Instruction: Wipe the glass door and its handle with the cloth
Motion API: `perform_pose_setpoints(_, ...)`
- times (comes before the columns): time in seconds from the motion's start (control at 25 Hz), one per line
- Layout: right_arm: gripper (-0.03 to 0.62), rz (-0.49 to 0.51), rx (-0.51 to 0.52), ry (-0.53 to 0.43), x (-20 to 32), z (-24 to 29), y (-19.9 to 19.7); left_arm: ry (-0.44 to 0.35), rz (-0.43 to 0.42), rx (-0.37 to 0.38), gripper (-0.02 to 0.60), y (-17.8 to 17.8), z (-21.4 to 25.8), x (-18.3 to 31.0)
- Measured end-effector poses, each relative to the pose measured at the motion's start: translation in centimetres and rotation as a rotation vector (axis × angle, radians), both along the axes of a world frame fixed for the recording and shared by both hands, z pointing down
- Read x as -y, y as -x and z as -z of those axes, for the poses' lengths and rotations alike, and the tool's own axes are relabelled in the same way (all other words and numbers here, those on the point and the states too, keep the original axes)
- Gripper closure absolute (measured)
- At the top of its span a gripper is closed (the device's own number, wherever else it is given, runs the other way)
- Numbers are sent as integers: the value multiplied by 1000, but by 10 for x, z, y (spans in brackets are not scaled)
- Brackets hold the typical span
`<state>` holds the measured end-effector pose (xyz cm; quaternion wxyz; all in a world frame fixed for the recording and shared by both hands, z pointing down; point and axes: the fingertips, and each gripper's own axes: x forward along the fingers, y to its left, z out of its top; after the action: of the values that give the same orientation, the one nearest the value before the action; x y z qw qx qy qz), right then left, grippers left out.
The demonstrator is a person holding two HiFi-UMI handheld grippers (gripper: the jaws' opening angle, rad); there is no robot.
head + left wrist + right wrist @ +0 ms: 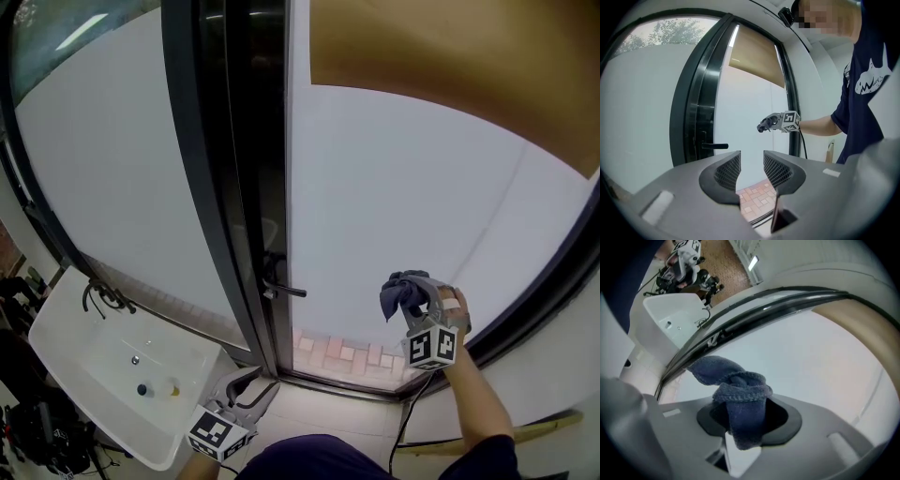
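Cloth [740, 399], blue and bunched, is pinched in the right hand-held gripper [746, 420]. The jaws are closed on its lower part, and the loose top flops out toward the glass. The left hand-held gripper [752, 169] hangs low by the person's body. Its jaws are spread with nothing held between them; only bricks [757, 199] show through the gap.

The right hand-held gripper is raised in front of the door [394, 197], at the lower right of its frosted glass. The cloth is close to the glass, but whether it touches cannot be told. The handle [284, 291], a dark lever, sticks out from the dark frame [220, 187] at the left edge of the glass. It is well apart from the cloth and at about the same height.

Left of the frame is a side pane [112, 159], also frosted. Below that stands a white sink [103, 375] with a dark tap [103, 297]. A brown blind [441, 52] covers the top of the door. The bricks lie beyond a clear strip at the foot of the glass.
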<state>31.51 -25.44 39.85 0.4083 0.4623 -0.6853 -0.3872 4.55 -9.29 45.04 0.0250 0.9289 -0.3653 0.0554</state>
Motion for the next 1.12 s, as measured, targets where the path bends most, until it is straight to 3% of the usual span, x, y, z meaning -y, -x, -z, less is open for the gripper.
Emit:
perform_pose_setpoints(0.32,445,325,140,33,12,37,140,-10,78,-4,436,-14,3,-5)
perform_pose_setpoints(0.52,445,429,155,100,37,28,215,9,112,-12,436,-11,-1,-11)
perform_pose_setpoints(0.68,445,422,160,172,64,13,260,15,113,-6,436,10,-7,-9)
perform_pose_setpoints(0.92,445,334,238,304,96,-21,304,11,92,-4,436,52,-8,-3)
perform_pose_setpoints(1.12,445,260,233,323,104,-43,319,17,68,-10,436,83,-5,6)
